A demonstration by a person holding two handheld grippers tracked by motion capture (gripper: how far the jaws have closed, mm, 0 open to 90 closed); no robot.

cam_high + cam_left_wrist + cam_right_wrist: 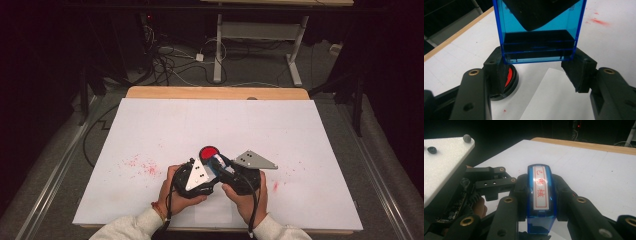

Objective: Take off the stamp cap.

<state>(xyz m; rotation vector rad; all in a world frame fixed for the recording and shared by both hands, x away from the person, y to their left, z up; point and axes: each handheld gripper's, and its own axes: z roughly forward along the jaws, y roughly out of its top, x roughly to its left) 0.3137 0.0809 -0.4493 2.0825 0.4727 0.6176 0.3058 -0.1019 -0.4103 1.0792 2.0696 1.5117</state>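
Note:
A translucent blue stamp (541, 195) with a white label in red characters is clamped between the jaws of my right gripper (541, 185). My left gripper (537, 67) is shut on the same stamp (539, 32), its pads pressing on the two lower side edges. In the high view both grippers meet near the table's front middle, the left gripper (212, 168) and the right gripper (223, 168) holding the blue stamp (218, 162) just above the surface. A round black ink pad with a red centre (209, 151) lies right behind them, partly hidden by the left jaw (510, 76).
The white table cover (215, 120) carries red ink smudges at the left (142, 167) and right (275, 186). A white paper sheet (556, 97) lies under the grippers. The wooden table edge (215, 92) runs along the back, with cables on the floor beyond.

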